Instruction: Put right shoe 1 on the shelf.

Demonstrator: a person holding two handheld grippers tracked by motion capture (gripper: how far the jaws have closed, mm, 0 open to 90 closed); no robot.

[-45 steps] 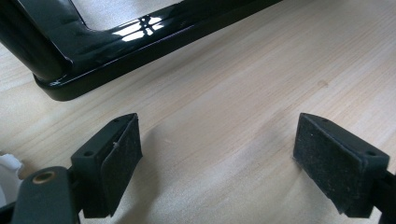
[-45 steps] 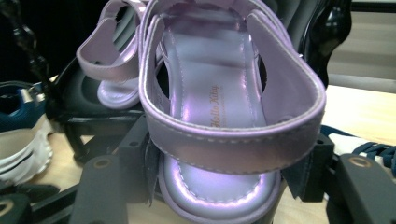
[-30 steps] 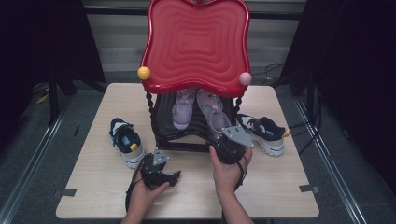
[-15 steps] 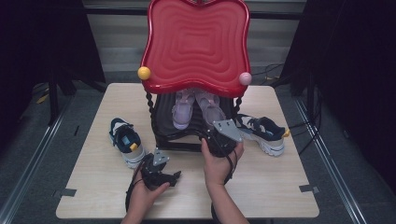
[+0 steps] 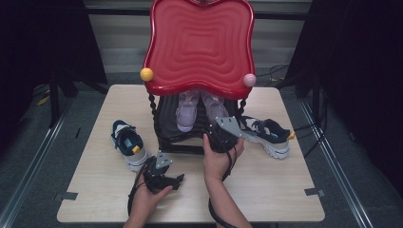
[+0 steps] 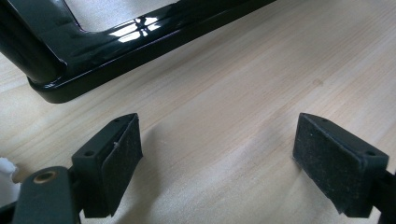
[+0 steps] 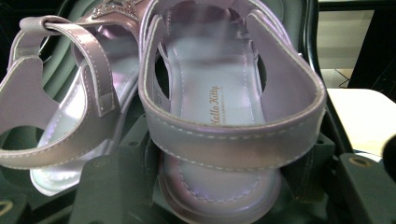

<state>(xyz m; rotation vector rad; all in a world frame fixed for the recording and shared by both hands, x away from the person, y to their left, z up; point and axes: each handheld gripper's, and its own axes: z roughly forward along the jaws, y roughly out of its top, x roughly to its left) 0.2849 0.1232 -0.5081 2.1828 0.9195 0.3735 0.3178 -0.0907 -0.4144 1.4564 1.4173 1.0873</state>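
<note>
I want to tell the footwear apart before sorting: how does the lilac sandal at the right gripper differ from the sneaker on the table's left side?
The lilac sandal is open and strappy with a heel band; the sneaker is closed, dark blue and white with a yellow tab. The sandal sits on the black rack's shelf under the red top; the sneaker lies on the table. Both are small shoes.

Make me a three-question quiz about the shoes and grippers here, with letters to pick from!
1. Where do the lilac sandals sit?
A on the floor
B on the black rack's shelf under the red top
C on the red top

2. How many sneakers lie on the table?
A two
B four
C none

3. How is the left gripper?
A shut on a sneaker
B shut on a ball
C open over bare wood

Answers:
1 B, they show below the red top.
2 A, one each side of the rack.
3 C, nothing lies between its jaws.
</note>
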